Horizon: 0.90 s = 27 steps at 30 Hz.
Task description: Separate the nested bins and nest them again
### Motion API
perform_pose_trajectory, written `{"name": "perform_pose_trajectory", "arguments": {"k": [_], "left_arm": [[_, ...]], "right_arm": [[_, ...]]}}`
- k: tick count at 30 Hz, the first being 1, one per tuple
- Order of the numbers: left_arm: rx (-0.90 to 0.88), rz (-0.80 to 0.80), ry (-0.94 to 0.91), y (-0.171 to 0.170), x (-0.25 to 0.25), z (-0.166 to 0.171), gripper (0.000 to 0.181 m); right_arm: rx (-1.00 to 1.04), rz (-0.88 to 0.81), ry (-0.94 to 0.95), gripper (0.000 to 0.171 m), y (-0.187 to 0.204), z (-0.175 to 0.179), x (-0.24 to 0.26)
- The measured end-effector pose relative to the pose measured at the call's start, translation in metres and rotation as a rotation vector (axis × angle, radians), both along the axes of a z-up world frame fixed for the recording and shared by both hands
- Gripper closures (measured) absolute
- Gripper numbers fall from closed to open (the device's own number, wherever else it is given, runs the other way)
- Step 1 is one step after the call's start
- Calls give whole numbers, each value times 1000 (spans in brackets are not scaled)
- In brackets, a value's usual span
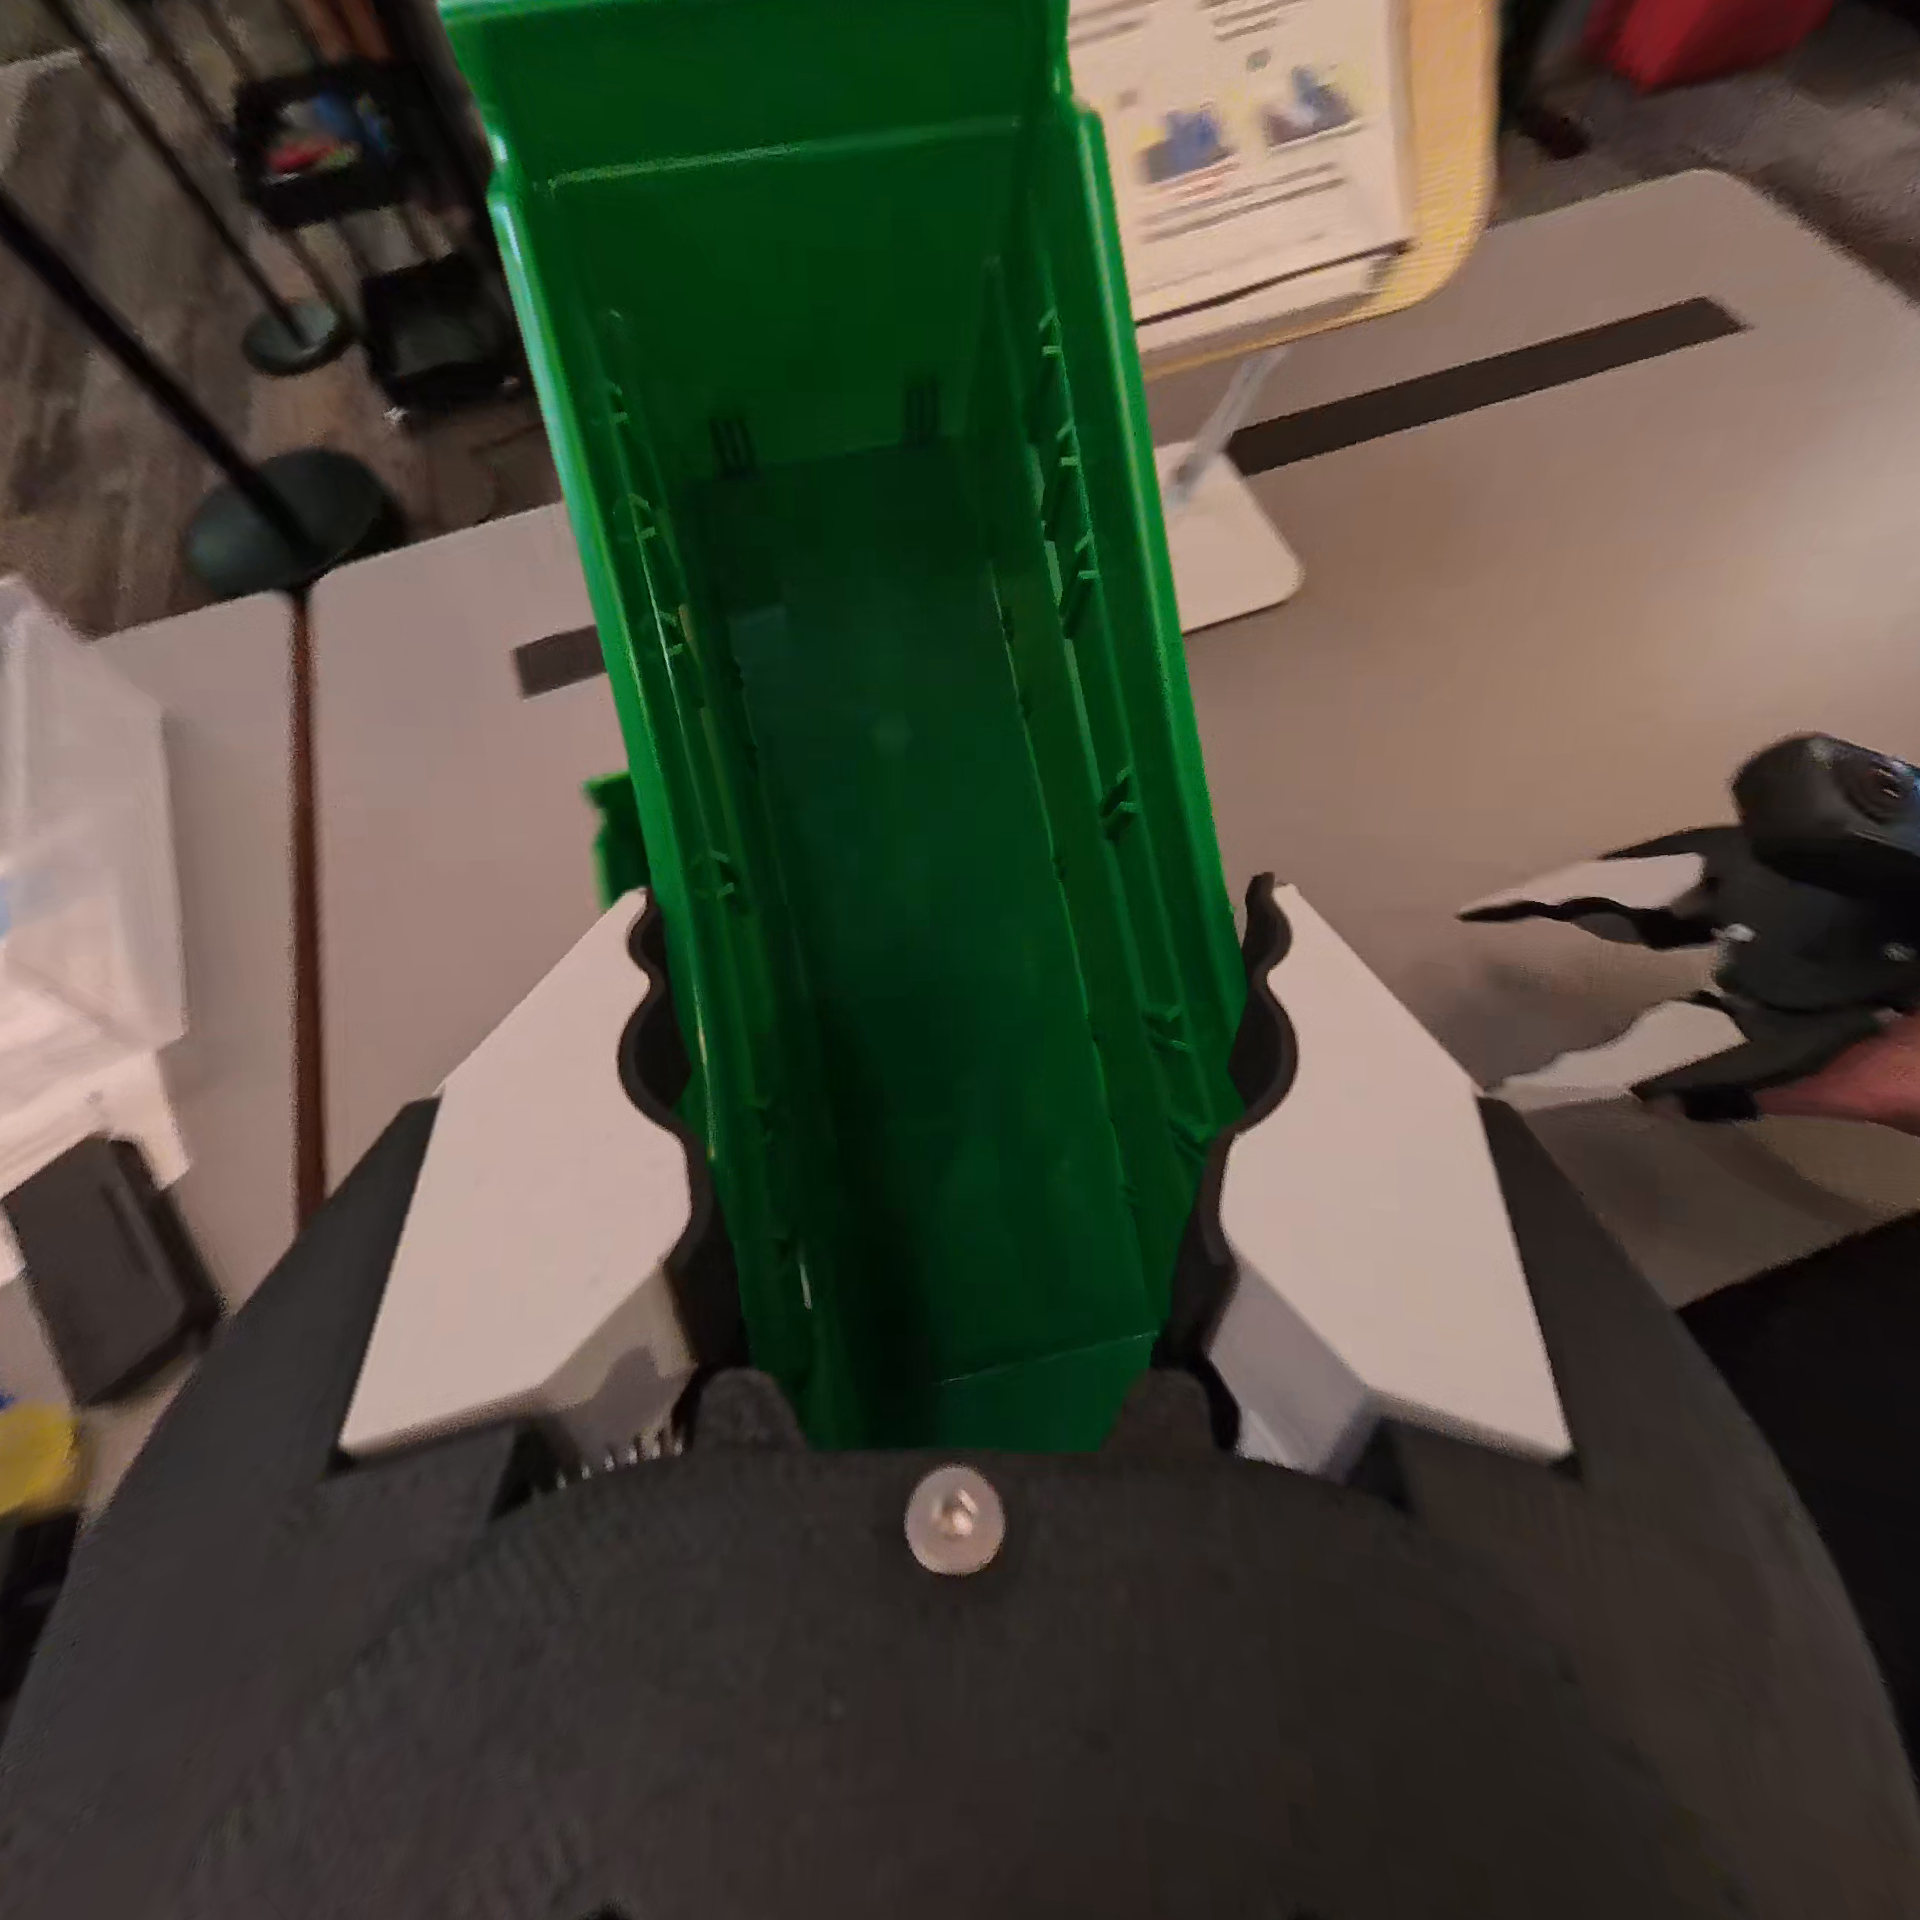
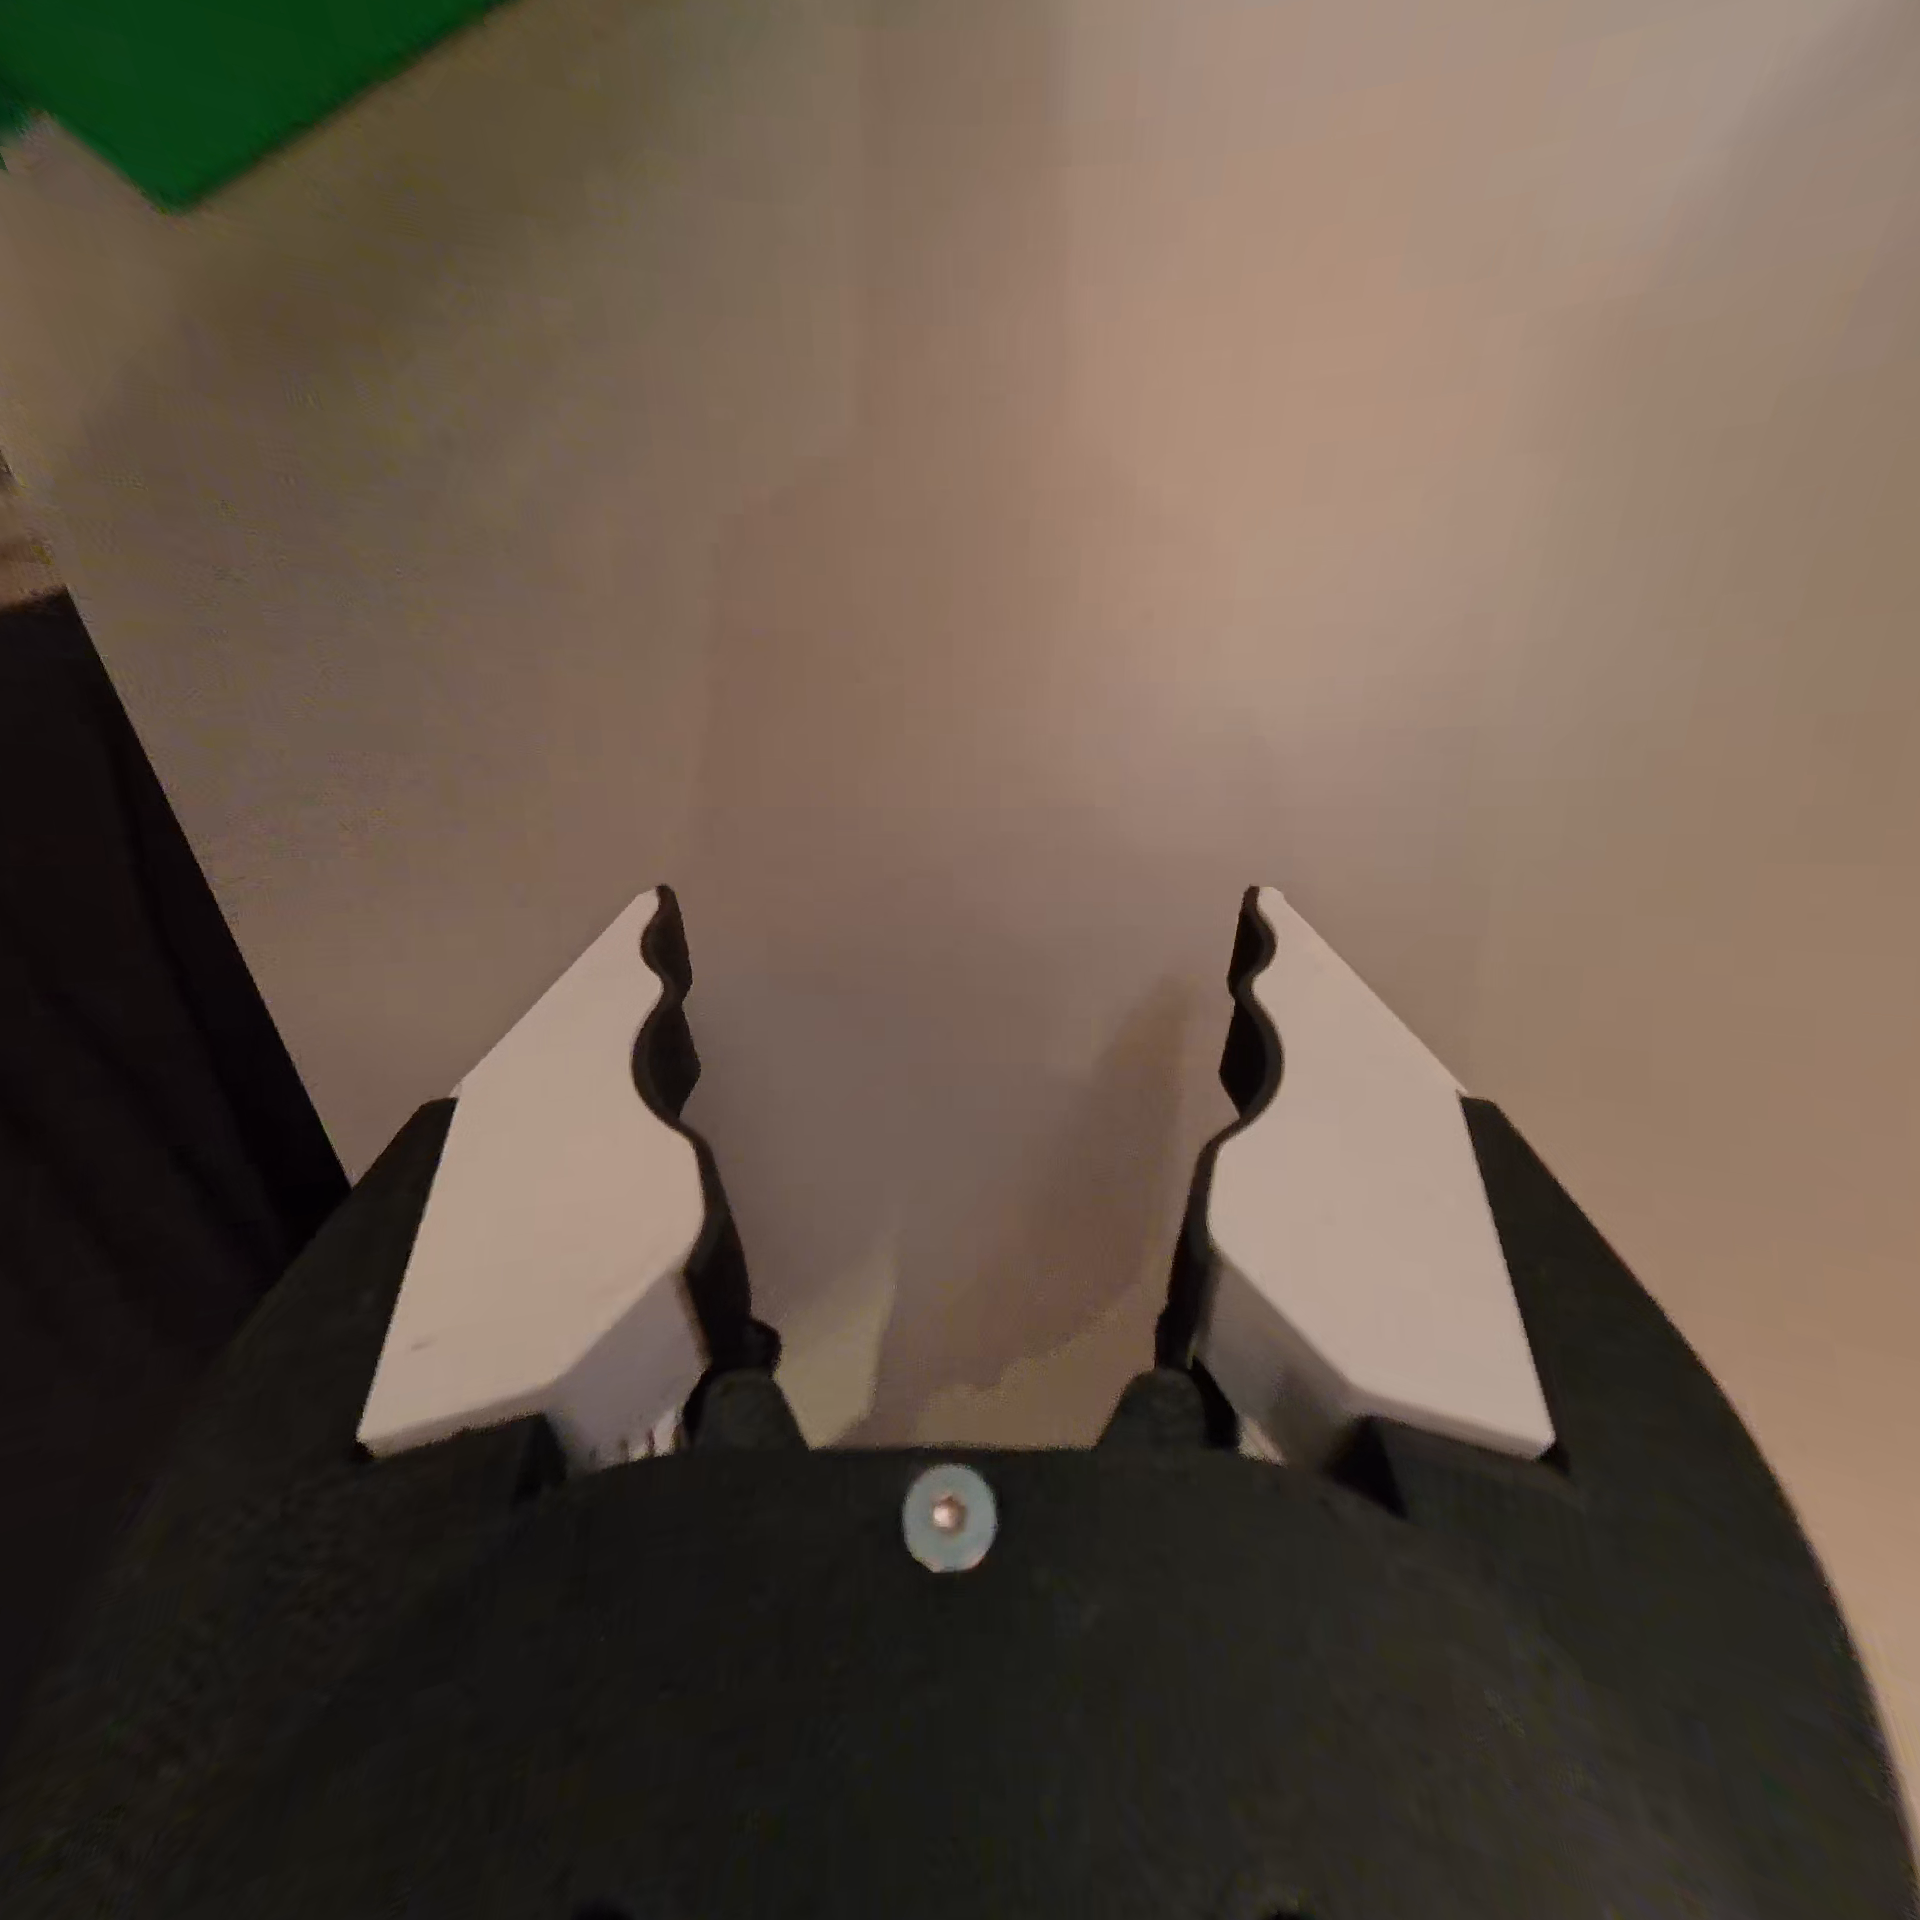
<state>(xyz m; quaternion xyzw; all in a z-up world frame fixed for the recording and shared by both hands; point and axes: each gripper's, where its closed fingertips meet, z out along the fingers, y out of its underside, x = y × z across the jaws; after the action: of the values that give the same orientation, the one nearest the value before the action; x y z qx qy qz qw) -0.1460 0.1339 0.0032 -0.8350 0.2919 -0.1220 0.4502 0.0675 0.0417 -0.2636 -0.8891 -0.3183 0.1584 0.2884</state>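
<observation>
A long green bin [image 1: 894,644] fills the middle of the left wrist view, open side toward the camera. My left gripper [image 1: 953,899] is shut on its near end, one finger on each side wall. A second green edge [image 1: 611,831] shows behind it at the lower left and along its right side; I cannot tell whether the two are nested. My right gripper [image 2: 961,904] is open and empty over the bare grey table [image 2: 1039,520]. It also shows at the right of the left wrist view [image 1: 1496,997], apart from the bin. A green bin corner [image 2: 156,94] sits at the right wrist view's top left.
A printed sign in a stand [image 1: 1247,156] with a white base [image 1: 1236,540] stands behind the bin. Black tape strips [image 1: 1486,374] lie on the table. A clear plastic container [image 1: 73,831] is at the left. Black pole bases [image 1: 281,520] stand on the floor beyond the table edge.
</observation>
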Motion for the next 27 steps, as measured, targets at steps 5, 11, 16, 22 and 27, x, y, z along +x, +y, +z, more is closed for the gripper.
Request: {"name": "perform_pose_trajectory", "arguments": {"k": [5,11,16,22,27], "left_arm": [[-68,-187,-50,-18,94,-21,74],[-244,-272,-60,-17,170,-115,73],[-354,-292,-17,-24,194,-182,71],[-376,-312,31,-33,207,-214,67],[-406,-353,52,-49,217,-215,56]], "right_arm": [[99,-107,87,68,20,30,33],[159,-284,212,76,37,52,96],[222,-362,379,93,44,78,118],[196,-335,525,103,42,95,94],[119,-324,609,94,37,100,72]]}}
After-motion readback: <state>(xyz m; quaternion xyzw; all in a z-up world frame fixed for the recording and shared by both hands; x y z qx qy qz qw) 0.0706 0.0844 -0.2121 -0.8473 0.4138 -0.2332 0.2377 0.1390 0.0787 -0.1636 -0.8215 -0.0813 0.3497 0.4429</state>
